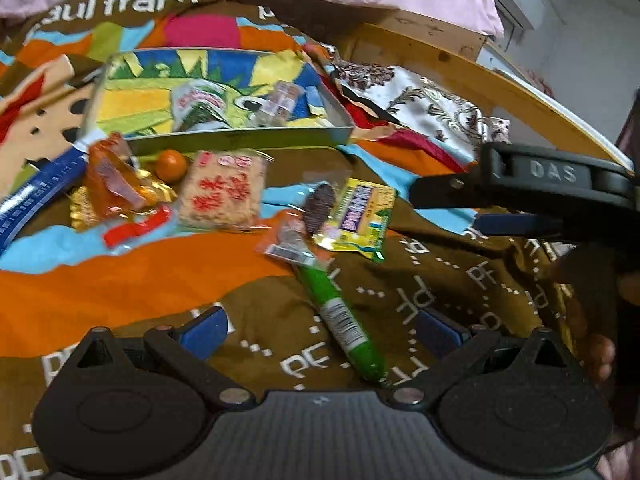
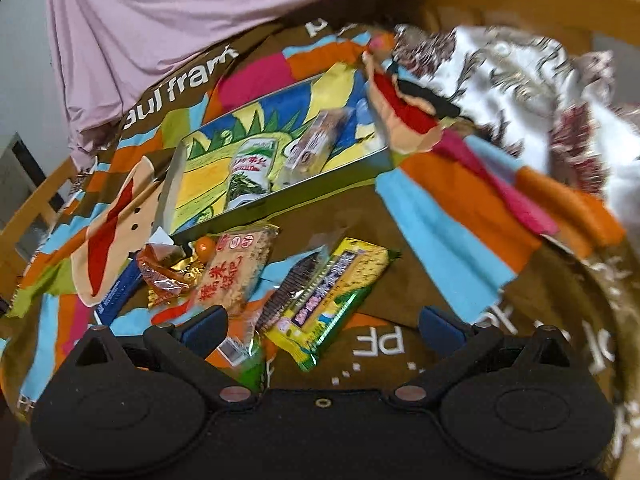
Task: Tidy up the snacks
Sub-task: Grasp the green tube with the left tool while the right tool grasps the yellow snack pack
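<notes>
The snacks lie in two groups on the patterned blanket. Inside the shallow metal tray, which rests on the blanket at the far side, you have a white-and-green packet and, just beside it, a small clear-wrapped packet.

In front of the tray's near wall, the loose group runs left to right in the left wrist view: an orange-wrapped sweet on gold foil, a small orange ball close to the tray wall, a rice cracker packet with red characters, a dark cookie in clear wrap, and a yellow-green packet touching the cookie wrap. A green tube-shaped snack lies diagonally, nearest your left gripper. A blue strip-shaped pack lies at the left edge of the group.

Your left gripper hovers over the blanket with its blue pads spread wide apart; the lower end of the green tube lies between them, gripped by neither. Your right gripper is likewise spread wide and holds nothing, positioned above the yellow-green packet and the cookie. In the left wrist view it enters from the right edge.

A pink sheet lies beyond the blanket, a floral cloth at the right, and a wooden frame behind.
</notes>
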A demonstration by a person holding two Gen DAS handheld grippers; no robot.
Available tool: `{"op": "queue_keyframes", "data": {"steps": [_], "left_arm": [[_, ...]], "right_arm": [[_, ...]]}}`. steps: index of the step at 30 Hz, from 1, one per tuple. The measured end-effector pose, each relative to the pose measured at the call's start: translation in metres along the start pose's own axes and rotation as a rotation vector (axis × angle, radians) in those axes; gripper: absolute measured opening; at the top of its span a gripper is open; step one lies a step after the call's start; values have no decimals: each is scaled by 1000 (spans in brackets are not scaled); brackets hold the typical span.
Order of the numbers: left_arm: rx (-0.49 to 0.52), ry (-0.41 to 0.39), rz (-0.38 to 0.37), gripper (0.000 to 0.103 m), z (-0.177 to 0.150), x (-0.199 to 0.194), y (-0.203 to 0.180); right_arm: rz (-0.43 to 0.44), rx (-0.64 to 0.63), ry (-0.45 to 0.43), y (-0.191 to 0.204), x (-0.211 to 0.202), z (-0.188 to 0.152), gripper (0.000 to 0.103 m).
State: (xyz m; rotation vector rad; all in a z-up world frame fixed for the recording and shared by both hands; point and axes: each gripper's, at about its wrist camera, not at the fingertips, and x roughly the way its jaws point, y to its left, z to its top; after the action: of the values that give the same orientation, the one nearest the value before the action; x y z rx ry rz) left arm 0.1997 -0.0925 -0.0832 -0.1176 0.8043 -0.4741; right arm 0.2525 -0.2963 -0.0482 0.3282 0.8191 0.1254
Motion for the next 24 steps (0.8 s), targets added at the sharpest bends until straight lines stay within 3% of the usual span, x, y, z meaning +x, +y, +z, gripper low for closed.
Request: {"op": "queue_keyframes", "data": {"steps": [8,14,17,19,21,24], "left_arm": [[-50,25,-76,78,2,17,2],[-98,40,-92,60,1,28,6],[-135,42,-80,53,2,33,10],[-164,44,-70,48,3,36,13],[-192,53,-54,37,3,38,17],[-221,67,-55,31,5,37,21]], "right_arm": [[52,15,94,-2,32,11,85],[46,101,128,-16,55,16,66],[45,145,119,-21,60,17,54],[34,165,113,-25,60,17,37],[37,184,109,-28,59,16,32],[64,202,98,-29,55,16,25]]}}
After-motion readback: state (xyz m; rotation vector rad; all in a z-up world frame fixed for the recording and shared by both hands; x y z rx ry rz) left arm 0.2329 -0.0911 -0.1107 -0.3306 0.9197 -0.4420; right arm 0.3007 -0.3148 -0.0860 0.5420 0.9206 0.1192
